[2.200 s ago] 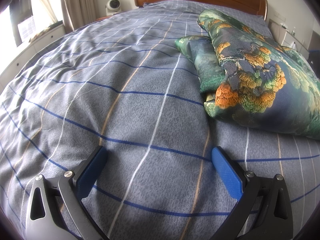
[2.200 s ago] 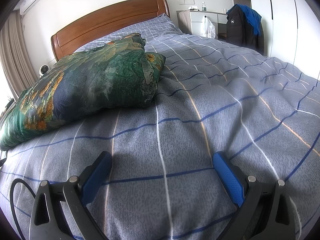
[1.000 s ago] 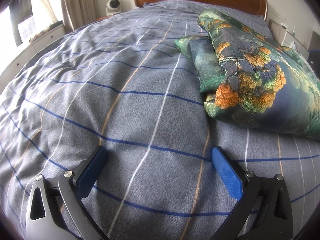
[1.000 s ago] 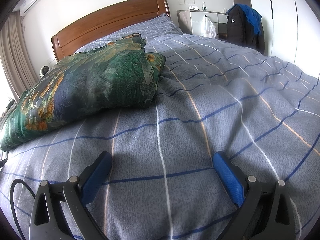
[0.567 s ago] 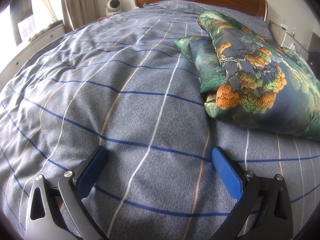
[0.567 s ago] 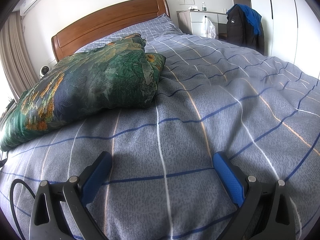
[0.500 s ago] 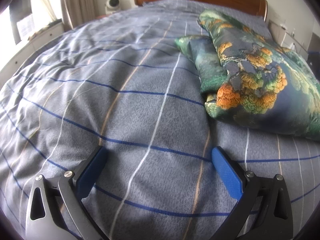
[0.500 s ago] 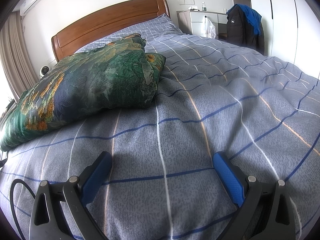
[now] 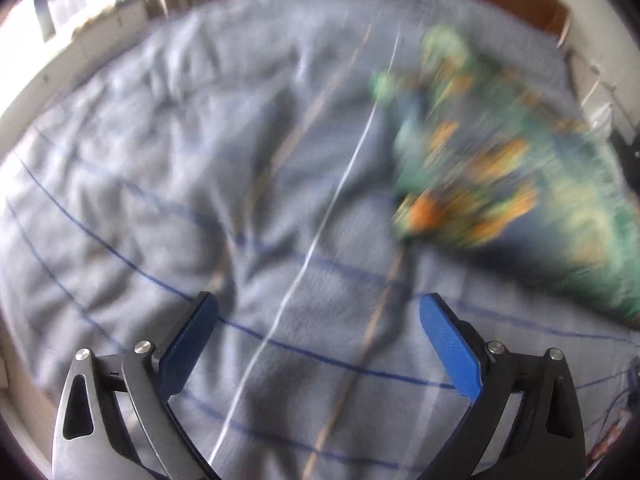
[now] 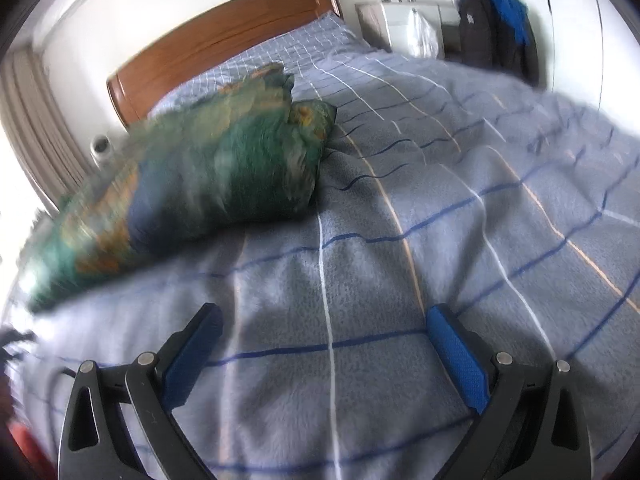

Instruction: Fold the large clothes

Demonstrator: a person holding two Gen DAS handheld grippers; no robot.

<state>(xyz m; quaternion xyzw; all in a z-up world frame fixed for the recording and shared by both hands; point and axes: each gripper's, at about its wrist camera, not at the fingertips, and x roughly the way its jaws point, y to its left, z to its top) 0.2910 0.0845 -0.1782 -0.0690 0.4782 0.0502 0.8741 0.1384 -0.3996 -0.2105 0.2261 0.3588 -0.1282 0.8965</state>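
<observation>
Both hand-held grippers — left (image 9: 318, 334), right (image 10: 322, 338) — gape wide, empty, above the checked duvet (image 10: 460, 208).

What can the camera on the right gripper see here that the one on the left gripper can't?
Only the right wrist view shows the dark jacket with blue lining hanging by the wall and the white cabinet beside it. Only the left wrist view shows the bright window past the bed's edge, though that picture is badly blurred. Both show the green and orange patterned garment bunched on the grey striped bedspread, the wooden headboard, and each its own gripper, left and right, open and holding nothing.
</observation>
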